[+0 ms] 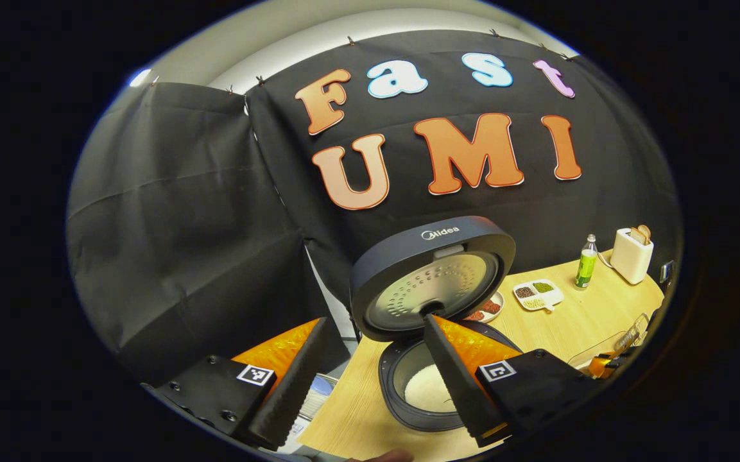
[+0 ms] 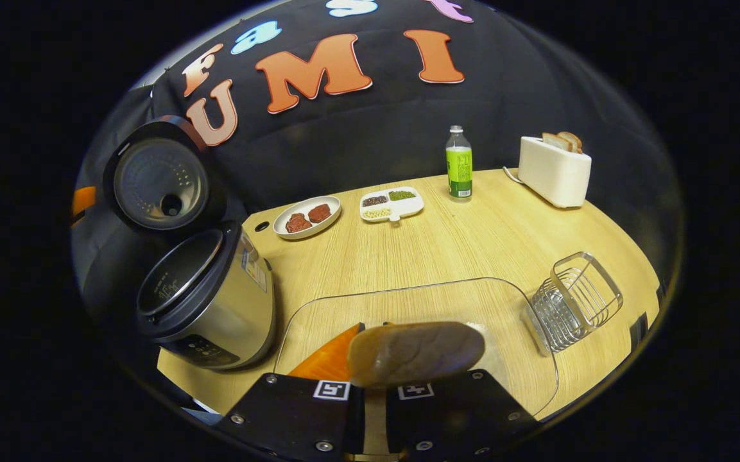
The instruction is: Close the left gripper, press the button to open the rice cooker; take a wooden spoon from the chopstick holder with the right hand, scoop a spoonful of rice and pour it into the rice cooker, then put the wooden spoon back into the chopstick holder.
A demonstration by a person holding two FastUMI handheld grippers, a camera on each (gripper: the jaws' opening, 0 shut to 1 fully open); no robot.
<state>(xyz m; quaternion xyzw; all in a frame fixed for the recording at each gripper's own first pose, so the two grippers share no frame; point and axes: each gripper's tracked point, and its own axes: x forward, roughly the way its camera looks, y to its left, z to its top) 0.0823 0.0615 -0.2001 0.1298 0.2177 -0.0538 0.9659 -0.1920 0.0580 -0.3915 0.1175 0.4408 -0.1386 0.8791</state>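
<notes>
Wooden spoon clamped in right gripper — bowl forward.
Right of the open rice cooker — over a clear tray.

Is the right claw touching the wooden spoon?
Touching. In the right gripper view, the wooden spoon sits clamped in the right claw, its bowl sticking out above the closed fingers over the clear tray.

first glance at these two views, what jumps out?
The rice cooker at the table's left end stands open, its lid tipped up and back with white rice visible in the pot in the left gripper view. Close in the right gripper view, the wooden spoon bowl sits just above the right gripper, which looks shut on its handle. Behind it are a clear tray and a wire chopstick holder at the table's right.
</notes>
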